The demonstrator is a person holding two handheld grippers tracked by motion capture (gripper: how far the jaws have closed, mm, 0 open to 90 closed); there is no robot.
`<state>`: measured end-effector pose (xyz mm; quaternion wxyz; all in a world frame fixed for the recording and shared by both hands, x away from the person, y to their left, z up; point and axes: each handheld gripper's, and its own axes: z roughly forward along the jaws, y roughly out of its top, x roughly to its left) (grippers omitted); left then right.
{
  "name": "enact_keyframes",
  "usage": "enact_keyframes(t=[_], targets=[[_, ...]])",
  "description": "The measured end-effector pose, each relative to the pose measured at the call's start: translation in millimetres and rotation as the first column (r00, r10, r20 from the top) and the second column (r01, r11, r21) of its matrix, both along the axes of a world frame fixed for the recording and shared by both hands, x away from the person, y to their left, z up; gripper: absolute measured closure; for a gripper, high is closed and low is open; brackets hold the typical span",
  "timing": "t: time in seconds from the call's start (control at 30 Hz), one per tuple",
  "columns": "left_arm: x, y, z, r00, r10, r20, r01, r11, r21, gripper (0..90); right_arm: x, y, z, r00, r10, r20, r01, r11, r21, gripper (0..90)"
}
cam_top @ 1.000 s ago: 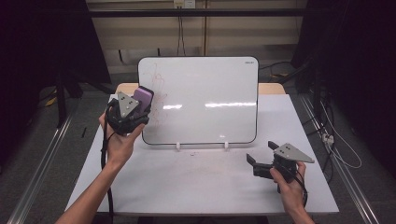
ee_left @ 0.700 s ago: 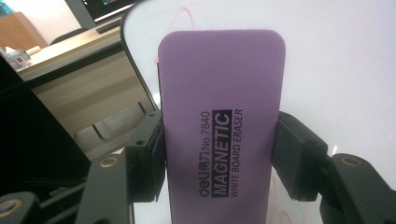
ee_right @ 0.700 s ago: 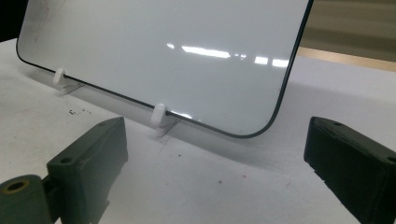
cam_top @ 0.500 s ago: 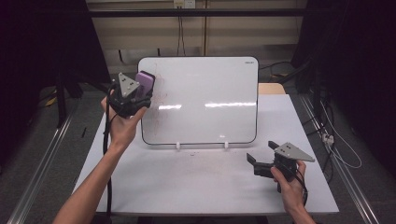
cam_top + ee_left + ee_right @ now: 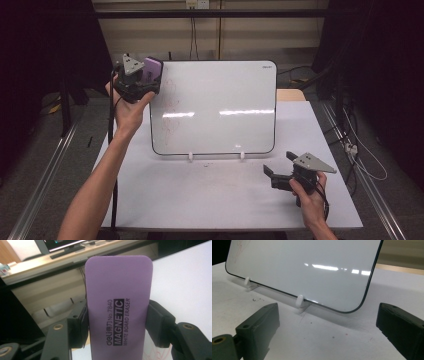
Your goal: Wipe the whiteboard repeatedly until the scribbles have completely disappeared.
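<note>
A white board (image 5: 220,105) stands tilted on two small white feet (image 5: 300,301) at the middle of the table. Faint red scribbles (image 5: 170,100) mark its left part. My left gripper (image 5: 145,75) is raised at the board's top left corner, shut on a purple magnetic white board eraser (image 5: 117,310) that stands upright between its jaws; the eraser (image 5: 153,70) sits at the board's upper left edge. My right gripper (image 5: 276,167) rests low on the table in front of the board's right foot, open, nothing between its fingers (image 5: 259,325).
The white table (image 5: 200,200) has small dark specks (image 5: 257,299) near the left foot of the board. Metal rails (image 5: 45,170) run along both table sides. Cables (image 5: 360,145) hang to the right, a wall with a cable lies behind.
My left gripper has carried the eraser up along the board's left edge to its top left corner. The right gripper has stayed put.
</note>
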<state>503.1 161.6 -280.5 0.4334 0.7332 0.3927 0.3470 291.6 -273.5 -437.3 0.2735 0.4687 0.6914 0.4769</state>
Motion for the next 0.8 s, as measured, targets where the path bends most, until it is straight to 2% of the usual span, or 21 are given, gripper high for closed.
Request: enact_keyframes(t=[0.2,0.43,0.53,0.6,0.67,0.8], targets=[[8.8,-4.8,-2.6,0.9999,0.013,-0.004,-0.013,0.9995,0.03,41.3,-0.1,-0.1,-0.4,1.0,0.002,-0.004,-0.002,1.0,0.005,4.7],[14.8,-19.9,-7.3,0.9988,0.042,0.025,-0.045,0.9936,0.103,41.4,-0.2,-0.1,-0.2,1.0,0.005,-0.003,-0.005,1.0,0.003,4.8],[17.0,-23.5,-8.9,0.9985,0.041,0.037,-0.045,0.991,0.126,41.4,-0.1,-0.3,-0.4,1.0,0.009,-0.005,-0.008,0.9999,0.005,4.7],[17.9,-24.9,-10.4,0.9984,0.039,0.042,-0.045,0.9898,0.136,41.4,0.4,-1.2,-0.6,0.9998,0.016,-0.013,-0.016,0.9994,0.031,4.6],[17.9,-27.1,-11.3,0.998,0.042,0.048,-0.048,0.9884,0.144,41.4,0.6,-1.6,-0.4,0.9999,0.014,-0.007,-0.014,0.9997,0.021,4.5],[15.2,-31.9,-15.4,0.9991,0.034,0.026,-0.038,0.9831,0.179,41.4,0.7,-1.3,-0.3,0.9998,0.017,-0.009,-0.017,0.9996,0.022,4.5]])
